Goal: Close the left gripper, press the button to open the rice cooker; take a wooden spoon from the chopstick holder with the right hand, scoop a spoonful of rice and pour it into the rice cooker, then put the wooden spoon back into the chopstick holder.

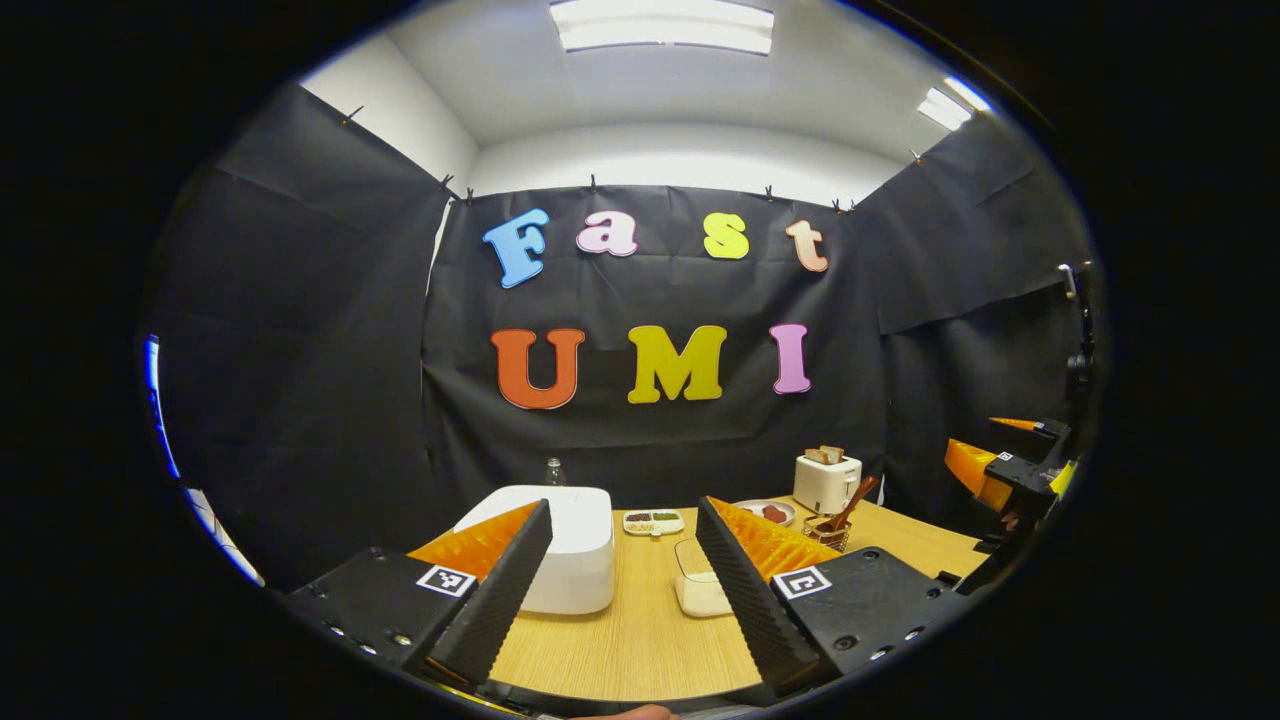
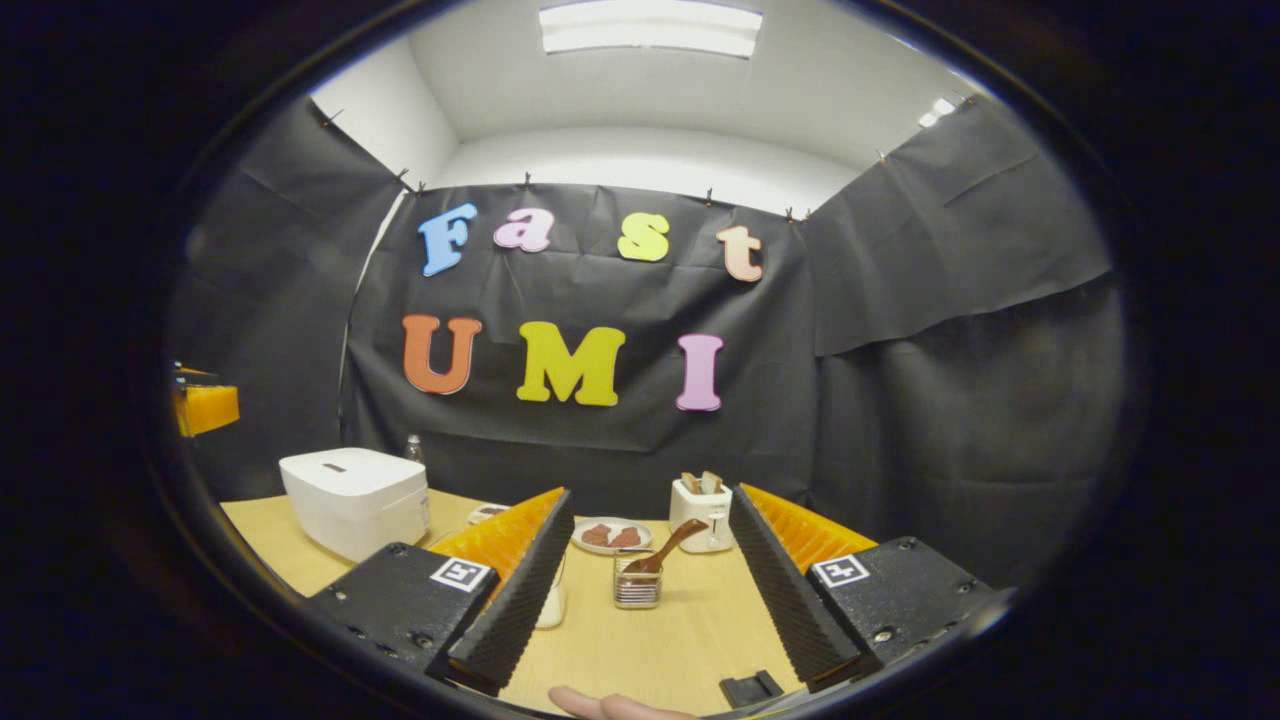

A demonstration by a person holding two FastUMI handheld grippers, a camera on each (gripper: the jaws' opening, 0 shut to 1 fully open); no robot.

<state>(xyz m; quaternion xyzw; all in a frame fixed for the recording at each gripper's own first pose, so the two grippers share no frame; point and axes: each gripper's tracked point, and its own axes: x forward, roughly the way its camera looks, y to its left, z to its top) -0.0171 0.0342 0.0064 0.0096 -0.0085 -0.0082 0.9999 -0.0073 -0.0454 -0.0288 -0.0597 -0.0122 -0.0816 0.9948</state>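
Both views face the far wall over the table (image 1: 640, 640).

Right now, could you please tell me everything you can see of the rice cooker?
The rice cooker is a white, boxy appliance with rounded corners and a smooth, plastic-looking shell. Its lid is shut, with a small dark mark on top. It stands upright on the wooden table, near the left end in the right gripper view. Nothing touches it; a small bottle stands behind it.

Black cloth walls (image 1: 300, 330), white ceiling (image 2: 640, 100), bright ceiling light panels (image 1: 662, 25), pale, seemingly wooden table (image 2: 690, 620)
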